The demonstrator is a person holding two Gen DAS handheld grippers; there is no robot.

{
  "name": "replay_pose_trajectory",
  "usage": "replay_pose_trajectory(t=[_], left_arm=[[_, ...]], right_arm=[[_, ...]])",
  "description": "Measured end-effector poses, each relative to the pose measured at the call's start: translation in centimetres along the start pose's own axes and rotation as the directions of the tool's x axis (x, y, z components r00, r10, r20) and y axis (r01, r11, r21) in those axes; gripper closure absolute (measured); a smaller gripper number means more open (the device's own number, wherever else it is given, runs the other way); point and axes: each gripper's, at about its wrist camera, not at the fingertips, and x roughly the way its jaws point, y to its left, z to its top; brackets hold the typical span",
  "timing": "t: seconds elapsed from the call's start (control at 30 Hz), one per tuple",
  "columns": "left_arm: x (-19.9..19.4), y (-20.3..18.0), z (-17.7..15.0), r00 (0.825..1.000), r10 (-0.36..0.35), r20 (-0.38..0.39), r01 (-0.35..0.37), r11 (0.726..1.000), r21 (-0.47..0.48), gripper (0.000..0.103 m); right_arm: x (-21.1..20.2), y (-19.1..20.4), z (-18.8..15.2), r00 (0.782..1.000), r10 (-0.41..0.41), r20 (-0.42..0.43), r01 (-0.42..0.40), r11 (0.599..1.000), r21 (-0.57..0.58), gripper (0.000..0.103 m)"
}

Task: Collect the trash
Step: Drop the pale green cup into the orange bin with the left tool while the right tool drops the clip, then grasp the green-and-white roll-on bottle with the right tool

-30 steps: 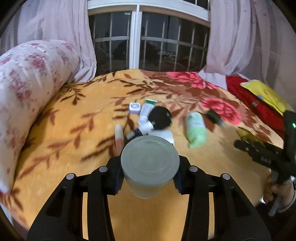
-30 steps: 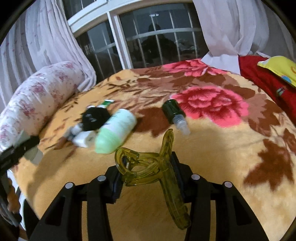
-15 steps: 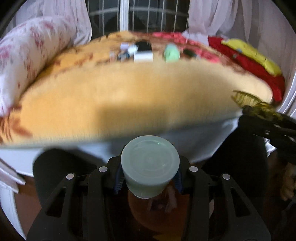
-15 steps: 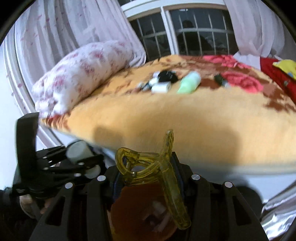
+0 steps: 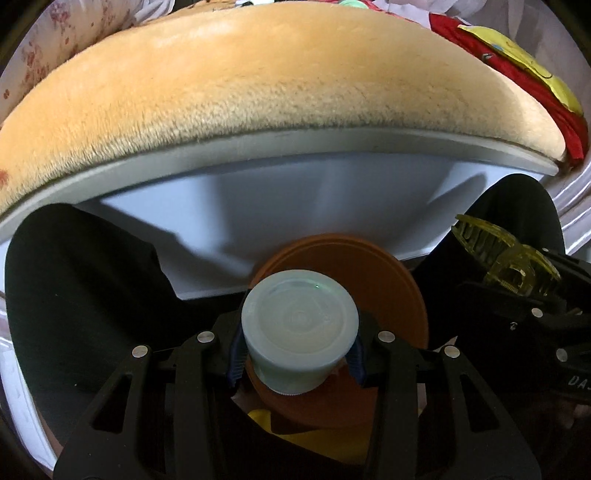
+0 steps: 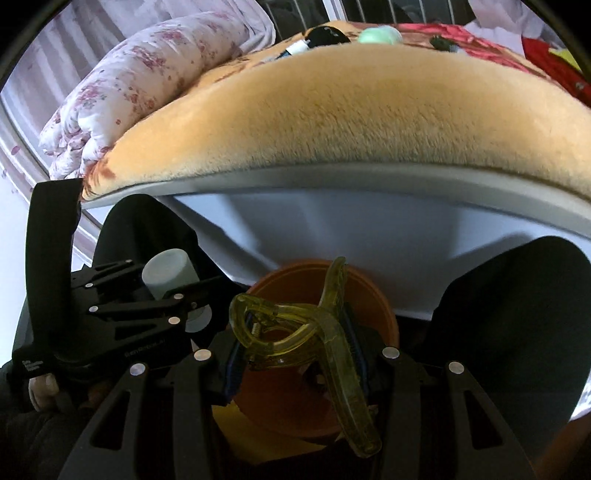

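My left gripper [image 5: 299, 354] is shut on a pale frosted plastic jar [image 5: 300, 325], held over an orange bin [image 5: 391, 273] on the floor below the bed's edge. My right gripper [image 6: 295, 347] is shut on a translucent yellow hair claw clip [image 6: 314, 332], also above the orange bin [image 6: 369, 295]. In the right wrist view the left gripper [image 6: 162, 291] with the jar [image 6: 168, 269] is at the left; in the left wrist view the clip [image 5: 506, 258] shows at the right. A green bottle [image 6: 380, 36] and black items [image 6: 327, 36] lie far back on the bed.
The orange blanket [image 5: 277, 85] and the white bed base [image 5: 314, 192] rise just ahead of the bin. The person's dark-clothed legs [image 5: 85, 295] flank the bin on both sides. A flowered rolled quilt [image 6: 147, 81] lies at the left, red cloth [image 5: 498, 66] at the right.
Both grippers have dropped from above the bed, down past its front edge and tilted downwards, still gripping the jar and the clip. The orange bin has come into view beneath them.
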Motion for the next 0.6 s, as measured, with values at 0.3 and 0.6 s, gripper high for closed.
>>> replay_pose_trajectory(t=[0.3, 0.6], left_arm=[[0.2, -0.2, 0.2, 1.000, 0.025, -0.011, -0.025, 1.000, 0.005, 0.037], [-0.1, -0.1, 0.3, 0.999, 0.033, -0.016, -0.034, 0.999, -0.014, 0.036]], right_arm=[[0.1, -0.3, 0.2, 0.999, -0.035, 0.002, 0.035, 0.999, 0.024, 0.031], [-1.2, -1.3, -0.1, 0.997, -0.056, 0.054, 0.052, 0.996, 0.076, 0.031]])
